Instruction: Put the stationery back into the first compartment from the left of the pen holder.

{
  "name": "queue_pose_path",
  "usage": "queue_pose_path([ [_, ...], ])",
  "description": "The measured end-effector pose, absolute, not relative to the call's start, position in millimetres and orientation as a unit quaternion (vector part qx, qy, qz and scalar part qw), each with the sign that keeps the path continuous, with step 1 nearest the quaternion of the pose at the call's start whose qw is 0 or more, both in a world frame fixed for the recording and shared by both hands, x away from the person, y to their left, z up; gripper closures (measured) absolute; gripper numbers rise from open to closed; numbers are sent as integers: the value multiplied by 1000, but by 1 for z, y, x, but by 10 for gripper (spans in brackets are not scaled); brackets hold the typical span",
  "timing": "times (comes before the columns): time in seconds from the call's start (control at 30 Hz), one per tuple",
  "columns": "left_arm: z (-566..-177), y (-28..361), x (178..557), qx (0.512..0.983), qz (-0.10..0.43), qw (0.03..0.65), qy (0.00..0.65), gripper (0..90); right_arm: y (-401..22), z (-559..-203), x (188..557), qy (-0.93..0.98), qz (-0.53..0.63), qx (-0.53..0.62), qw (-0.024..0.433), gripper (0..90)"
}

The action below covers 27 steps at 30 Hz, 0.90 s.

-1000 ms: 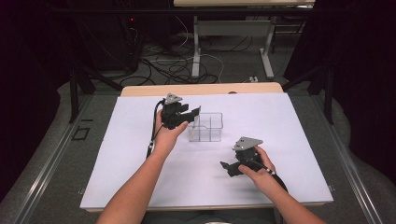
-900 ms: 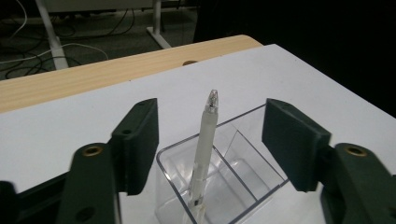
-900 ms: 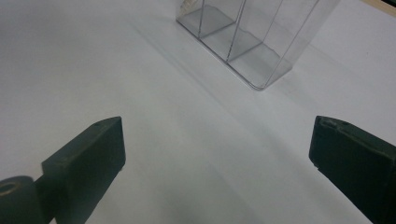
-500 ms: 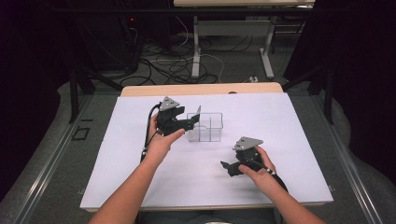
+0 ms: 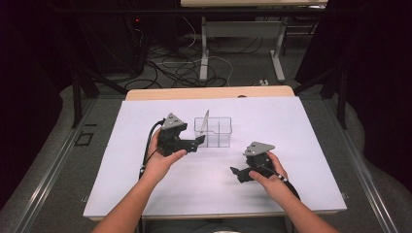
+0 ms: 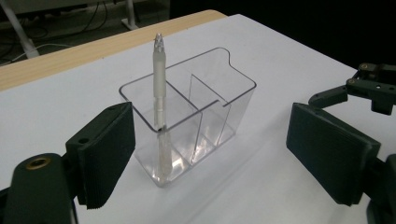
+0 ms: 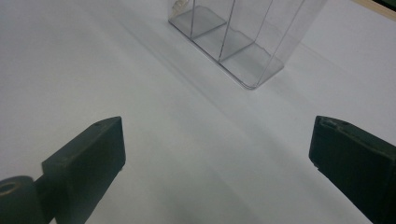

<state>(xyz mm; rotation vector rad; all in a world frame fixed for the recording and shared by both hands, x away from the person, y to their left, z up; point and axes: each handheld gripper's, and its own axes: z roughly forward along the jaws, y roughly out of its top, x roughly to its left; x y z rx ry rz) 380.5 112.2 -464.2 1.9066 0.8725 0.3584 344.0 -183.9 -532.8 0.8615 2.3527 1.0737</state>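
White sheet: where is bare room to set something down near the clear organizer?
Free: the white sheet right of the clear organizer, and the strip behind it toward the wooden table edge. Crowded: left front of it, where the left gripper hovers; right gripper sits nearer the person.

Table (image 5: 145,94): light wood top, we see bare strip along far edge. White sheet (image 5: 301,145) covers nearly whole surface, lies flat, reaches near edge and both side edges. Clear plastic organizer (image 5: 218,138) stands directly on sheet, near centre, closer to far edge than near edge; we count three compartments. Slim translucent pen (image 6: 159,102) stands in one end compartment, tilted, tip above rim.
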Motion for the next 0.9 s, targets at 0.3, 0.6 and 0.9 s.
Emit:
queue_pose_path([
  [0.3,-480,127,373,774,141,480,388,4,-186,-533,344,841,390,312,208,34],
  [0.6,-496,142,363,769,146,470,407,3,-188,-533,345,841,388,315,208,34],
  [0.9,-505,149,361,758,163,467,425,3,-190,-532,346,839,390,321,204,34],
])
